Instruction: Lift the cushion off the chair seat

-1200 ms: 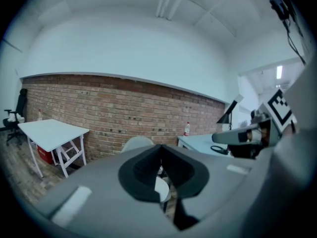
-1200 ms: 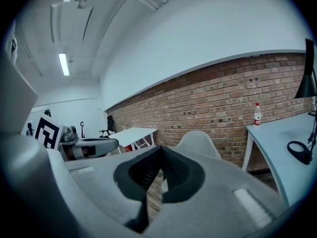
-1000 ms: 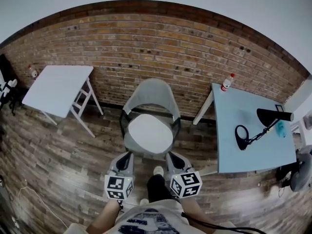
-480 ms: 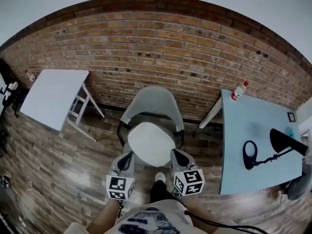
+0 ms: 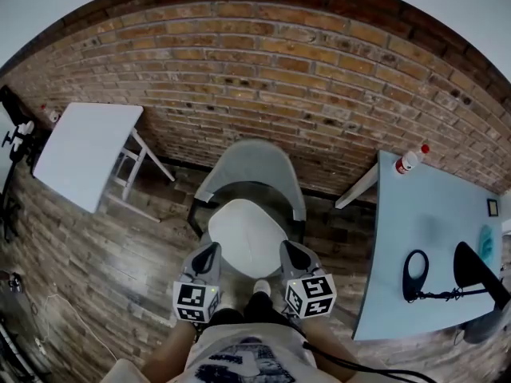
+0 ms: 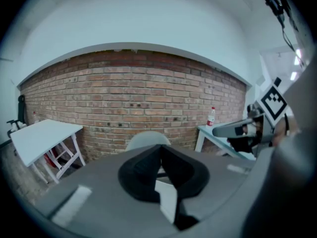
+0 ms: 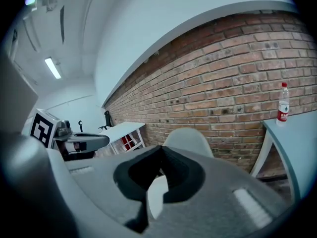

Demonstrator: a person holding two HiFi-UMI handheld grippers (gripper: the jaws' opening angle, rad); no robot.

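Cushion [image 5: 247, 236]: white, lay flat on the grey chair [image 5: 254, 166] seat, not yet lifted.
My left claw [image 5: 210, 252]: jaws were pressed together, nothing in them, just beside the cushion's front left edge.
My right claw [image 5: 286, 250]: jaws together too, empty, by the front right edge.
Chair: backed onto the brick wall [image 5: 279, 78].

1. Head view looks steeply down, chair [image 5: 254, 164] at frame centre, brick wall [image 5: 263, 70] across the top.
2. Both gripper views look nearly level (low, close behind their own fingers [image 6: 140, 175]) at that same chair back and wall.
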